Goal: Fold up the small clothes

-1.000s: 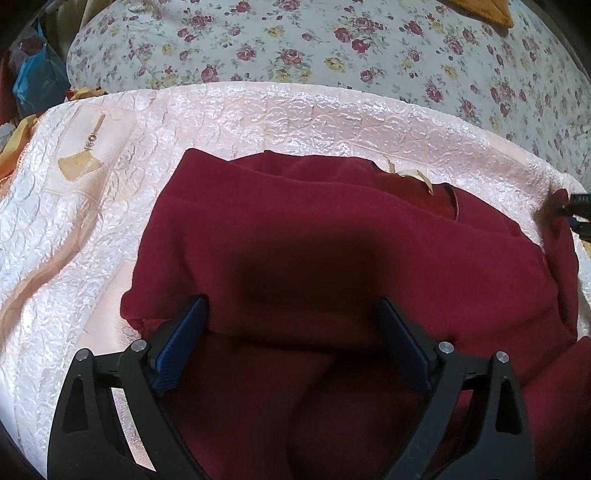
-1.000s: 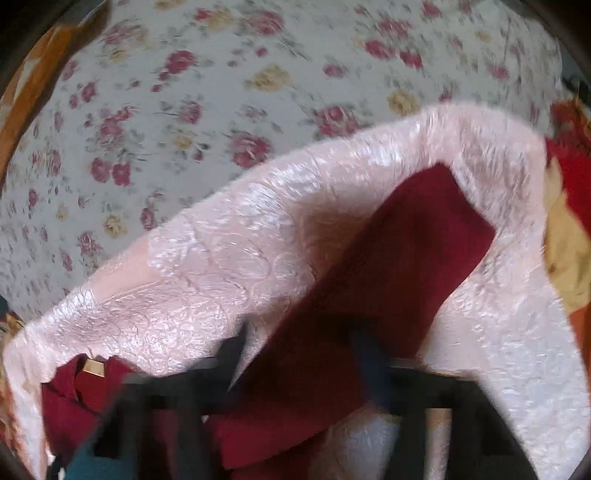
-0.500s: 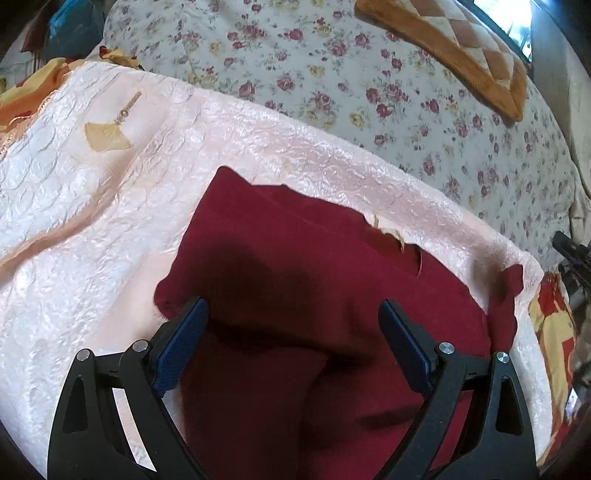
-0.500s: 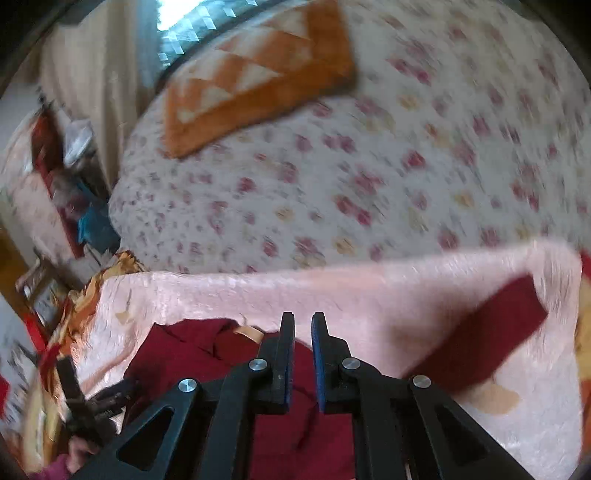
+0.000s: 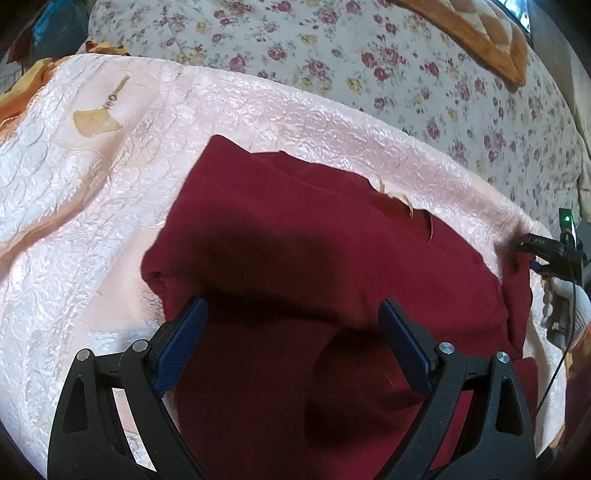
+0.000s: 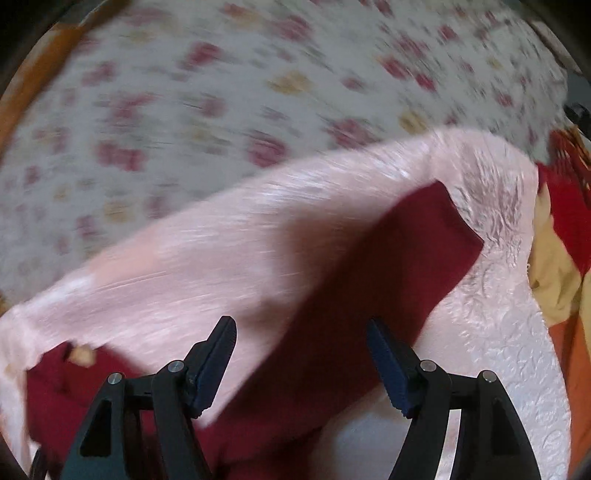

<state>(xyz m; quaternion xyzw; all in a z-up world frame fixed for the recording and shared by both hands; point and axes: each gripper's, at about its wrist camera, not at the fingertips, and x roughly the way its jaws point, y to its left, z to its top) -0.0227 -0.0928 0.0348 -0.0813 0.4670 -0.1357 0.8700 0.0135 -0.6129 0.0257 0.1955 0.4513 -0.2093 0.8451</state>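
Observation:
A dark red garment (image 5: pixel 314 251) lies partly folded on a pale pink quilted cloth (image 5: pixel 110 177), with a tan neck label (image 5: pixel 399 199) showing. My left gripper (image 5: pixel 291 317) is open and empty, its jaws spread just above the garment's folded near edge. In the right wrist view, which is blurred, the garment's sleeve (image 6: pixel 388 266) stretches across the pink cloth (image 6: pixel 221 251). My right gripper (image 6: pixel 301 332) is open and empty above the sleeve. The right gripper also shows at the far right of the left wrist view (image 5: pixel 546 251).
The pink cloth lies on a floral bedspread (image 5: pixel 332 48). An orange checked mat (image 5: pixel 480 33) lies at the back right. Red, yellow and orange fabric (image 6: pixel 561 258) lies beside the pink cloth on the right. A blue bag (image 5: pixel 55 29) sits at the back left.
My right gripper was shut half a second ago and has opened; it has swung back down over the sleeve. My left gripper stayed open, shifting slightly over the garment.

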